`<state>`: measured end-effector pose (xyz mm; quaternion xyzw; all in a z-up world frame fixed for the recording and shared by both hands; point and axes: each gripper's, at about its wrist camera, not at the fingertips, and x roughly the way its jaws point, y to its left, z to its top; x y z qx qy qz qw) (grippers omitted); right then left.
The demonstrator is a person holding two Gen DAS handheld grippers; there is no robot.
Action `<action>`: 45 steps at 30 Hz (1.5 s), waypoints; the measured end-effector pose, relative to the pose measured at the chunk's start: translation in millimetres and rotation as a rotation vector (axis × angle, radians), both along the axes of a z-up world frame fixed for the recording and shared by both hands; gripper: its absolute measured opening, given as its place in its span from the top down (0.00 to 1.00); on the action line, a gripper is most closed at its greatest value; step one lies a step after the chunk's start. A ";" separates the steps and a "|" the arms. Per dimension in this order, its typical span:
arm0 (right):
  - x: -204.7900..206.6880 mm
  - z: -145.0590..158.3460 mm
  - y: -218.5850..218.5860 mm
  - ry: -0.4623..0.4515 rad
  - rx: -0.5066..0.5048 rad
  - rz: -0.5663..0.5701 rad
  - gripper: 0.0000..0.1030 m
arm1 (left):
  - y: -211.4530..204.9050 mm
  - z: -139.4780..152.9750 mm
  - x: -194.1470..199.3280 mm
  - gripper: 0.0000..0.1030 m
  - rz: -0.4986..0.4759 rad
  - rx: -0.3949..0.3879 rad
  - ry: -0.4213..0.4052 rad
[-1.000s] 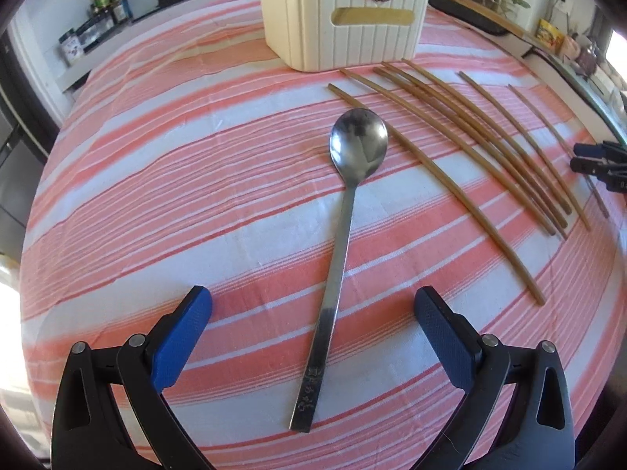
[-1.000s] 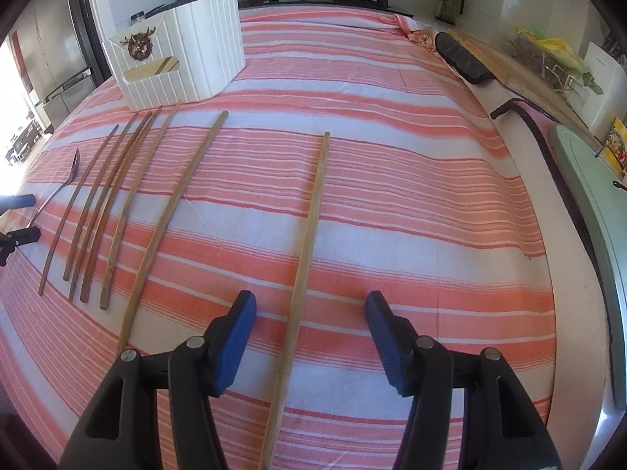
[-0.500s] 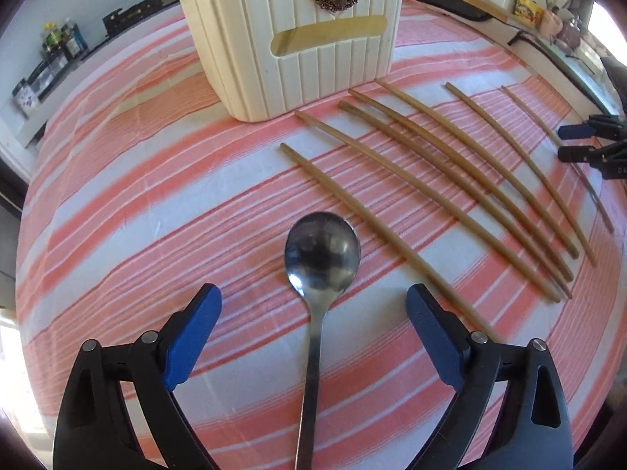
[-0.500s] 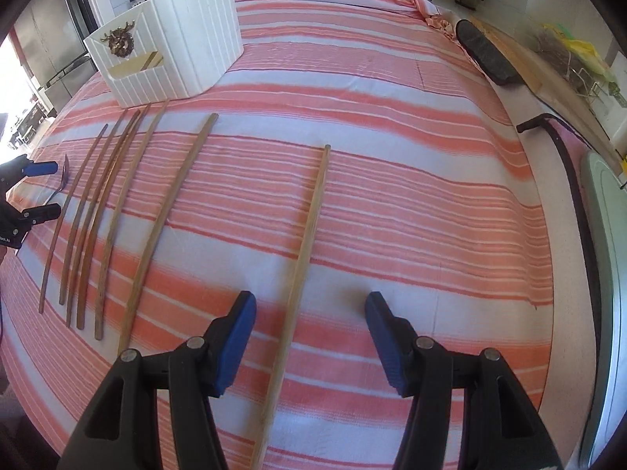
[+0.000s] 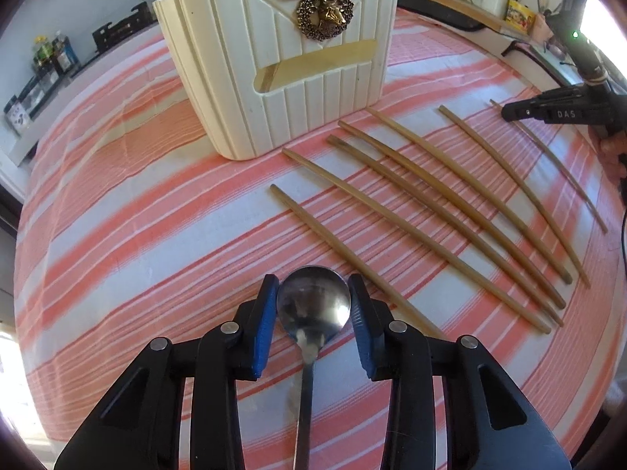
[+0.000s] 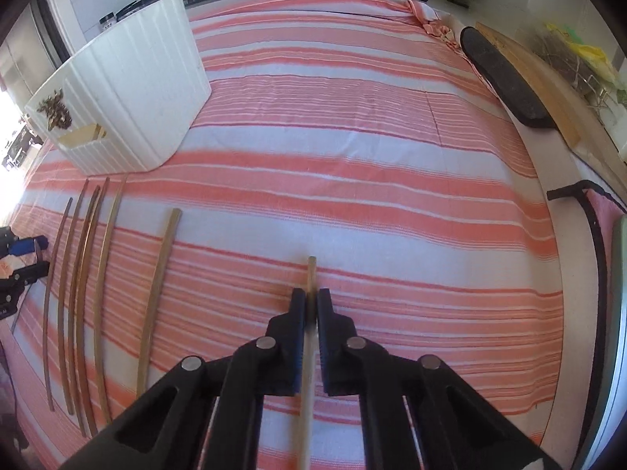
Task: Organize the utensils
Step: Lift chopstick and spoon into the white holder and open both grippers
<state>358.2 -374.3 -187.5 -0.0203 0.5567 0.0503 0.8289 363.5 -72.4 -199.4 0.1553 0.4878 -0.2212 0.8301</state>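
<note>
Left gripper [image 5: 313,305] clenched on spoon [image 5: 312,303] bowl; right gripper [image 6: 312,309] clenched on chopstick [image 6: 311,274]. Advise lifting level, tip-down entry into holder [image 5: 282,62].

Left tool [image 5: 313,305] and right tool [image 6: 312,309], jaws narrowed, both low.

spoon [image 5: 312,309] handle end cut off; chopstick [image 6: 309,372] rear blurred between pads.
</note>
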 end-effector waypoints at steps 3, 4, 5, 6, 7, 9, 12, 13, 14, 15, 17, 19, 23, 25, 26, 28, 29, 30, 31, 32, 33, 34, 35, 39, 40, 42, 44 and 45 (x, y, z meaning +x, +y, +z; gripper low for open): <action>-10.1 15.9 -6.1 -0.066 0.080 -0.032 0.94 | 6.0 13.3 -9.2 0.65 0.009 -0.019 -0.045; -17.2 25.7 -6.9 -0.100 0.105 -0.035 0.94 | 9.7 20.1 -12.6 0.65 0.015 -0.035 -0.058; -25.3 36.3 -6.8 -0.132 0.125 -0.034 0.94 | 12.7 27.5 -16.4 0.65 0.024 -0.048 -0.075; -33.6 47.3 -6.3 -0.162 0.145 -0.030 0.94 | 13.1 33.8 -19.2 0.65 0.031 -0.063 -0.093; -42.8 58.9 -4.9 -0.192 0.162 -0.023 0.94 | 16.8 41.6 -22.9 0.65 0.038 -0.083 -0.111; -64.5 83.3 -0.2 -0.250 0.183 -0.003 0.94 | 26.9 59.9 -33.3 0.65 0.056 -0.129 -0.144; -97.4 119.1 9.5 -0.339 0.190 0.038 0.94 | 43.6 87.8 -51.6 0.65 0.080 -0.199 -0.198; -106.6 129.9 12.4 -0.366 0.194 0.052 0.94 | 47.7 96.2 -56.8 0.65 0.087 -0.220 -0.214; -114.5 140.1 15.2 -0.390 0.195 0.064 0.94 | 52.4 103.1 -61.3 0.65 0.095 -0.237 -0.228; -120.0 148.4 17.7 -0.411 0.192 0.075 0.94 | 56.1 109.8 -65.9 0.65 0.102 -0.252 -0.241; -133.2 161.6 22.7 -0.445 0.191 0.090 0.94 | 62.9 119.0 -74.1 0.65 0.116 -0.276 -0.259; -140.5 171.3 25.8 -0.473 0.200 0.092 0.94 | 72.4 127.1 -82.4 0.65 0.129 -0.297 -0.271; -142.2 188.2 33.2 -0.532 0.202 0.095 0.94 | 84.1 138.4 -86.9 0.65 0.156 -0.330 -0.287; -137.7 195.1 36.3 -0.557 0.207 0.100 0.94 | 89.0 143.0 -86.0 0.65 0.168 -0.344 -0.288; -134.8 198.5 38.8 -0.566 0.210 0.103 0.94 | 90.7 144.7 -85.4 0.65 0.174 -0.348 -0.287; -129.2 205.0 44.6 -0.581 0.213 0.108 0.94 | 92.8 148.9 -83.4 0.65 0.180 -0.353 -0.286; -125.7 207.8 48.3 -0.589 0.214 0.110 0.94 | 93.3 151.7 -82.5 0.65 0.180 -0.356 -0.287; -122.0 211.2 51.0 -0.597 0.215 0.114 0.94 | 93.3 155.4 -81.7 0.65 0.179 -0.360 -0.289; -117.9 214.4 53.3 -0.605 0.215 0.118 0.94 | 93.1 159.9 -80.5 0.65 0.174 -0.363 -0.291; -114.1 218.4 56.0 -0.613 0.215 0.125 0.94 | 92.5 164.4 -78.7 0.65 0.171 -0.365 -0.297; -109.8 222.5 58.9 -0.622 0.212 0.130 0.94 | 92.1 170.7 -76.9 0.65 0.169 -0.368 -0.304; -106.4 226.1 62.0 -0.630 0.207 0.135 0.94 | 91.6 177.6 -74.9 0.65 0.166 -0.373 -0.311; -101.9 230.3 64.8 -0.638 0.204 0.140 0.94 | 91.3 184.8 -72.2 0.65 0.163 -0.383 -0.316; -86.4 249.7 74.1 -0.678 0.203 0.154 0.94 | 90.9 218.7 -59.0 0.65 0.159 -0.437 -0.342; -82.9 255.4 76.3 -0.692 0.203 0.156 0.94 | 90.2 229.2 -55.2 0.65 0.159 -0.452 -0.352; -74.4 267.7 80.1 -0.725 0.205 0.158 0.94 | 87.0 251.2 -44.9 0.65 0.165 -0.479 -0.381; -64.0 279.4 84.4 -0.760 0.208 0.156 0.94 | 82.5 273.0 -32.5 0.65 0.173 -0.506 -0.421; -58.4 284.5 87.3 -0.777 0.209 0.154 0.94 | 79.7 282.4 -25.3 0.65 0.180 -0.521 -0.439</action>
